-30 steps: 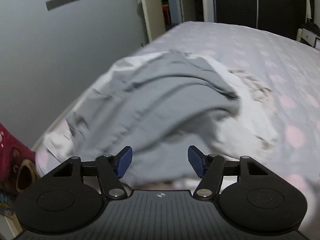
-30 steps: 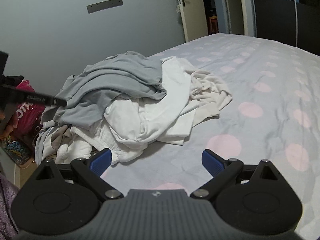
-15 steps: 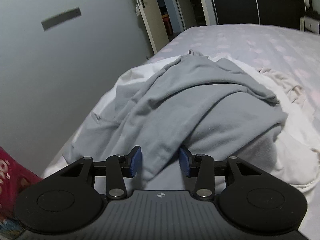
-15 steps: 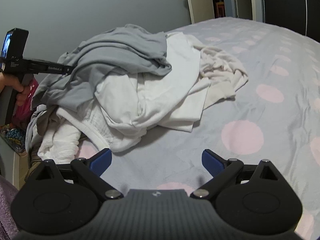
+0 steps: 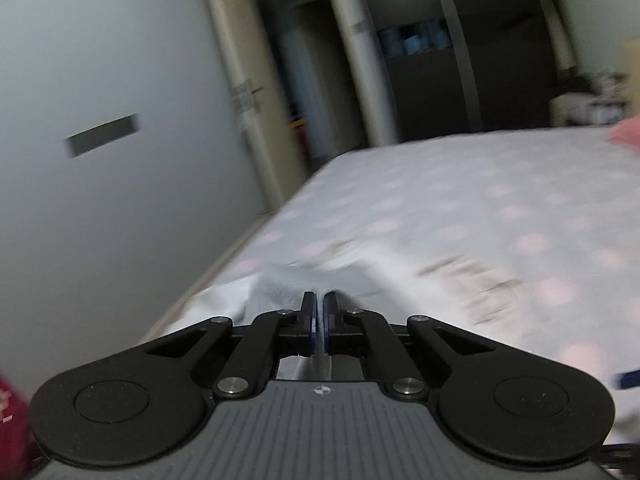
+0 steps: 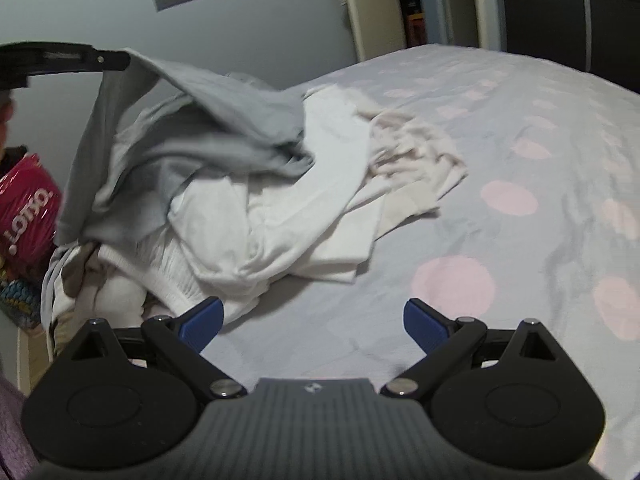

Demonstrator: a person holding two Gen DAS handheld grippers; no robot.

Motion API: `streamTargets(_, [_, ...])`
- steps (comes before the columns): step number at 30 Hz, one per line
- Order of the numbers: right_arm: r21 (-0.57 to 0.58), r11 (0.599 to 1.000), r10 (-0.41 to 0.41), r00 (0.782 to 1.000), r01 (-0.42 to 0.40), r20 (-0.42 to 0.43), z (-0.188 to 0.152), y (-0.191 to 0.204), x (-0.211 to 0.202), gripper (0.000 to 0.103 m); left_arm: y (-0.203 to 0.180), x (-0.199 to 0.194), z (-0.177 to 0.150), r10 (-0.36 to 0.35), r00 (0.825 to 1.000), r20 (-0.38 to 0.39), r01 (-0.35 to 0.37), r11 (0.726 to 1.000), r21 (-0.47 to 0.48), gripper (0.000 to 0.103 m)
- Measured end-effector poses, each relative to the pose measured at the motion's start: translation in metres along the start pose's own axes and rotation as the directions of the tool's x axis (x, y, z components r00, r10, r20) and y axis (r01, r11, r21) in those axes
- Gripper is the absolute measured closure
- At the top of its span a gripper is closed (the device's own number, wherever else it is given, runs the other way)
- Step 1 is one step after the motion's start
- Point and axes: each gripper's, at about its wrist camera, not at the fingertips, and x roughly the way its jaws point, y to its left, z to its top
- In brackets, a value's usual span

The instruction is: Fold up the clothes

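A grey garment [image 6: 208,120] lies on top of a pile of white clothes [image 6: 288,216] at the left side of the bed. My left gripper [image 5: 319,304] is shut on an edge of the grey garment [image 5: 280,284] and holds it lifted; it also shows in the right wrist view [image 6: 116,60] at the upper left, with the cloth hanging from it. My right gripper [image 6: 314,320] is open and empty, low over the bedsheet just in front of the pile.
The bed [image 6: 520,160] has a grey sheet with pink dots and stretches to the right. A grey wall [image 5: 100,80] and an open doorway [image 5: 304,80] stand behind. A red bag [image 6: 28,208] sits on the floor at the left.
My left gripper has shut on the grey garment and risen, lifting its edge off the pile. My right gripper has stayed open and has drawn back a little from the pile.
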Motion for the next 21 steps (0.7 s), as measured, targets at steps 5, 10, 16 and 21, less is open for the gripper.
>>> streamTargets(5, [0.054, 0.996, -0.069, 0.995, 0.066, 0.072, 0.012, -0.015, -0.049, 0.005, -0.062, -0.054, 0.016, -0.237, 0.969, 0.07, 0.231, 0.97, 0.076, 0.102])
streamTargets(10, [0.153, 0.973, -0.19, 0.978, 0.175, 0.09, 0.013, -0.045, -0.108, 0.005, -0.125, -0.107, 0.006, -0.443, 0.89, 0.103, 0.422, 0.889, 0.179, 0.102])
streamTargets(16, [0.151, 0.961, -0.244, 0.967, 0.231, 0.074, -0.004, -0.059, -0.155, 0.006, -0.172, -0.146, -0.041, -0.592, 0.806, 0.016, 0.568, 0.78, 0.264, 0.103])
streamTargets(21, [0.085, 0.97, -0.232, 0.971, 0.227, 0.054, -0.023, -0.054, -0.181, 0.006, -0.184, -0.146, -0.079, -0.637, 0.764, -0.104, 0.641, 0.729, 0.24, 0.102])
